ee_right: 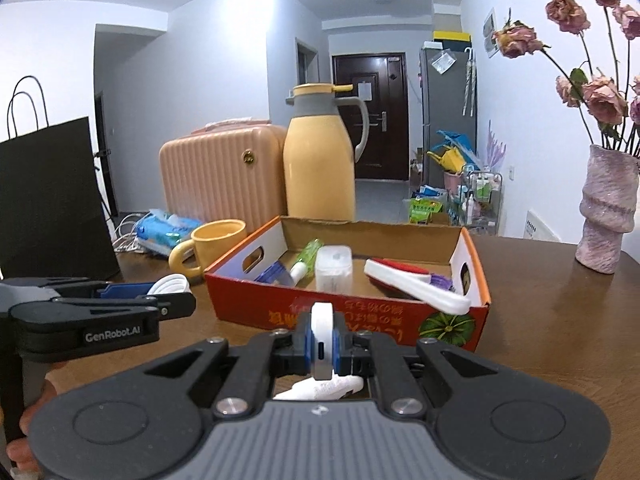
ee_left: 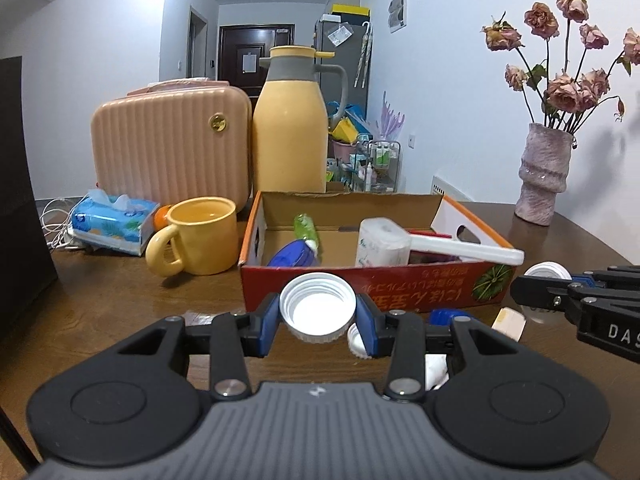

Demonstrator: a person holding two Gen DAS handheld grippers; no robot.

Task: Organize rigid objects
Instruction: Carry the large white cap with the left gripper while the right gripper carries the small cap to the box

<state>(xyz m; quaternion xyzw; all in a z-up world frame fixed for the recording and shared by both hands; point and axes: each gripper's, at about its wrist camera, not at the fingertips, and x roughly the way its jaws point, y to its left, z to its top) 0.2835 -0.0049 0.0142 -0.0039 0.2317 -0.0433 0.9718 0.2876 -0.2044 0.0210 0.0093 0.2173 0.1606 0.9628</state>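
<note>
My left gripper (ee_left: 318, 314) is shut on a wide white screw cap (ee_left: 316, 300), held with its open side toward the camera just in front of the red cardboard box (ee_left: 400, 294). My right gripper (ee_right: 322, 344) is shut on a thin white round case (ee_right: 322, 328) held on edge, a small port showing on its rim. It also hangs before the box (ee_right: 260, 312). Inside the box lie a green tube (ee_right: 308, 254), a white container (ee_right: 334, 268) and a white-handled brush (ee_right: 416, 288). Each gripper shows in the other's view: right gripper (ee_left: 532, 280), left gripper (ee_right: 160, 292).
On the brown table below lie a small white cap (ee_left: 354, 338), a blue cap (ee_left: 444, 314) and a pale block (ee_left: 508, 322). A yellow mug (ee_left: 200, 236), tissue pack (ee_left: 112, 220), yellow jug (ee_left: 290, 128) and pink case (ee_left: 168, 144) stand left and behind. A vase (ee_left: 544, 176) stands right, a black bag (ee_right: 52, 200) left.
</note>
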